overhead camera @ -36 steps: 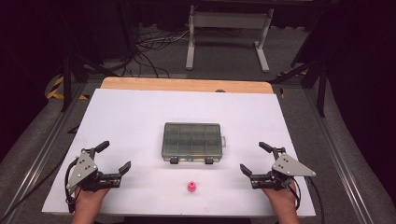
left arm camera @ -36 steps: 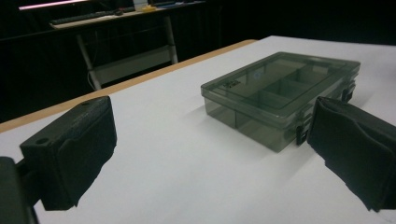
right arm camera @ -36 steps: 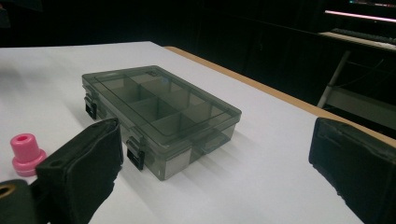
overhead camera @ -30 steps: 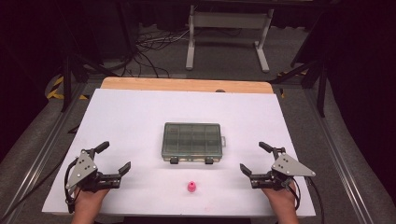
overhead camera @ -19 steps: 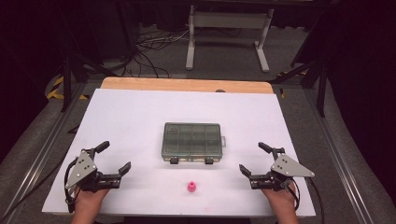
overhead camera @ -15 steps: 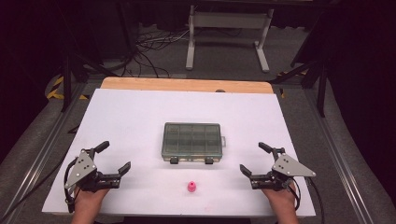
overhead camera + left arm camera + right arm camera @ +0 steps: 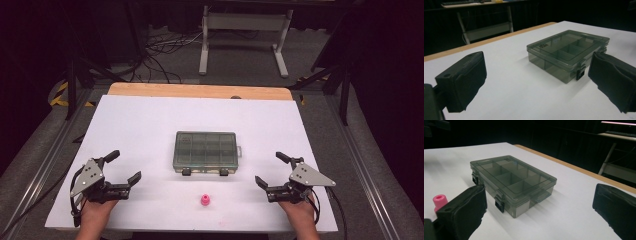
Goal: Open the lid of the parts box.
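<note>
A smoky clear compartment box (image 7: 205,151) with its lid down and two black latches facing the person lies mid-table; it also appears ahead of the jaws as the box (image 7: 569,52) and the box (image 7: 511,180). A small pink cap-shaped piece (image 7: 205,200) stands in front of it, seen as the pink piece (image 7: 439,202) beside the right gripper's left jaw. My left gripper (image 7: 124,167) rests open at the near left, holding nothing. My right gripper (image 7: 271,169) rests open at the near right, also holding nothing. Both sit well apart from the box.
The white table top (image 7: 150,125) ends in a wooden strip (image 7: 200,91) at the far edge. Behind it stand a metal frame (image 7: 245,30) and floor cables (image 7: 160,55). Rails run along both sides of the table.
</note>
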Tool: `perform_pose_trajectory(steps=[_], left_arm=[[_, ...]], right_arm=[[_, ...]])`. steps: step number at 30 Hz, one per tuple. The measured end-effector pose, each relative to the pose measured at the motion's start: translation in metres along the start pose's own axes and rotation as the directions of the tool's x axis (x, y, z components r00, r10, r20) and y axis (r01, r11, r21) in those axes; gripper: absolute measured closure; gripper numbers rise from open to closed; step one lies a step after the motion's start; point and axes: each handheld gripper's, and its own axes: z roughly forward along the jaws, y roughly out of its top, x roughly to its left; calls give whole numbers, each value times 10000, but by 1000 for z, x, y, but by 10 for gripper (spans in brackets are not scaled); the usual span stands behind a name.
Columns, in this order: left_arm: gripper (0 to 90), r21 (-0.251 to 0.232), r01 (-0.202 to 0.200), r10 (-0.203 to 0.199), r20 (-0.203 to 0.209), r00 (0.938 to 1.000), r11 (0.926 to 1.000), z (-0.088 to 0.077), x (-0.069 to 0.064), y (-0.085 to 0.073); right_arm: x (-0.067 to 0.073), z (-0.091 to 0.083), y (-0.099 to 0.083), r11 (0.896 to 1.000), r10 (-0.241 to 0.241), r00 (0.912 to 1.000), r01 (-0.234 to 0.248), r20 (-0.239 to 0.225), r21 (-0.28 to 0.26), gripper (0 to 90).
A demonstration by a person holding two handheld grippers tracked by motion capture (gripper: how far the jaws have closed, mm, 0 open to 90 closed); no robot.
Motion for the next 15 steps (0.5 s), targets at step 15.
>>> perform_pose_trajectory(steps=[15], left_arm=[[34, 398, -43, 18, 620, 9981, 9992, 33, 1, 23]], right_arm=[[-8, 30, 25, 9989, -235, 9961, 268, -849, 383, 34]])
